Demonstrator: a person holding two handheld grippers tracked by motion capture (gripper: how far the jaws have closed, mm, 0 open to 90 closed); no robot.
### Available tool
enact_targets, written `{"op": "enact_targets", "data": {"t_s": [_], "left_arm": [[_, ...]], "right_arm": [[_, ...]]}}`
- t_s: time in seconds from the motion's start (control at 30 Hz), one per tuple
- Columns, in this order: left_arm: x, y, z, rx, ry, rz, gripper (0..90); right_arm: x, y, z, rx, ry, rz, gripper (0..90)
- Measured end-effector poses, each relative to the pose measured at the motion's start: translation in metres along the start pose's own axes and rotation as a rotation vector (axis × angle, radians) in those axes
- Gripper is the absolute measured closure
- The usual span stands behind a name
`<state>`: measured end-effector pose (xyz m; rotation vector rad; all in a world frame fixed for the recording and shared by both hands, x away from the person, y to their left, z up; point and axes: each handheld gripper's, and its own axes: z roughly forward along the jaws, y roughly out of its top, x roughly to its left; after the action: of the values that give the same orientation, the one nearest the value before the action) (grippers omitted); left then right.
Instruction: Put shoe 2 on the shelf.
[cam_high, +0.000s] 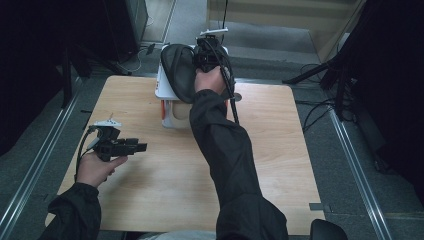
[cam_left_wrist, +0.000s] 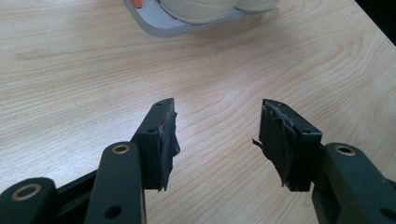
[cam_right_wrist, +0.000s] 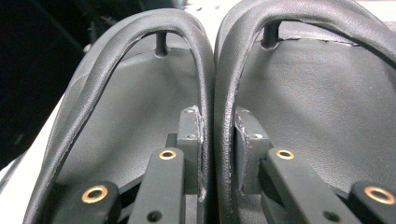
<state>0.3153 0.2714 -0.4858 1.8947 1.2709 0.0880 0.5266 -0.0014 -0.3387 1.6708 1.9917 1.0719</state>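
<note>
Two grippers over one big wooden table (cam_high: 280, 150), pale grain and bare across most of its top, standing on a grey floor (cam_high: 30, 150) with metal rails along both sides and dark stands and cables crowding the right edge; at the far end of the table sits a white rack (cam_high: 167, 107) with an orange detail, and the left gripper view catches its grey base (cam_left_wrist: 161, 25) with pale rounded shapes on it; up on top of that rack is the pair of black slippers (cam_high: 179, 70), held upright side by side, soles together; the person's dark sleeve (cam_high: 230, 160) stretches right across the middle of the table and hides part of the rack's front; the right gripper (cam_high: 207, 55) is up there at the slippers, and in its own view the jaws are pinched in close on the two inner straps (cam_right_wrist: 215, 93) pressed together, pads against the leather on both sides, a firm hold; the left gripper (cam_high: 127, 146) rests low over the near left of the table, well apart from the rack, jaws standing wide with nothing between them (cam_left_wrist: 217, 140), just bare wood beyond.
</note>
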Motion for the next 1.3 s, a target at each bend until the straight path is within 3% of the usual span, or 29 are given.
{"op": "enact_targets", "data": {"t_s": [0.13,0.33,0.57,1.1,1.3], "left_arm": [[-0.001,0.001,0.001,0.004,-0.005,0.007,46.5],[-0.002,0.002,0.002,0.005,-0.011,0.01,46.6],[-0.002,0.002,0.002,0.006,-0.012,0.014,46.6],[-0.002,0.002,0.003,0.015,-0.015,0.012,46.5],[-0.002,0.002,0.003,0.013,-0.012,0.013,46.4]], "right_arm": [[0.006,0.003,0.005,-0.014,-0.036,0.039,76.1],[0.01,0.004,0.01,-0.033,-0.05,0.119,75.7],[0.016,0.001,0.015,-0.057,-0.054,0.147,74.2],[0.011,0.005,0.013,-0.078,-0.076,0.134,76.1],[0.01,0.005,0.012,-0.067,-0.048,0.128,69.0]]}}
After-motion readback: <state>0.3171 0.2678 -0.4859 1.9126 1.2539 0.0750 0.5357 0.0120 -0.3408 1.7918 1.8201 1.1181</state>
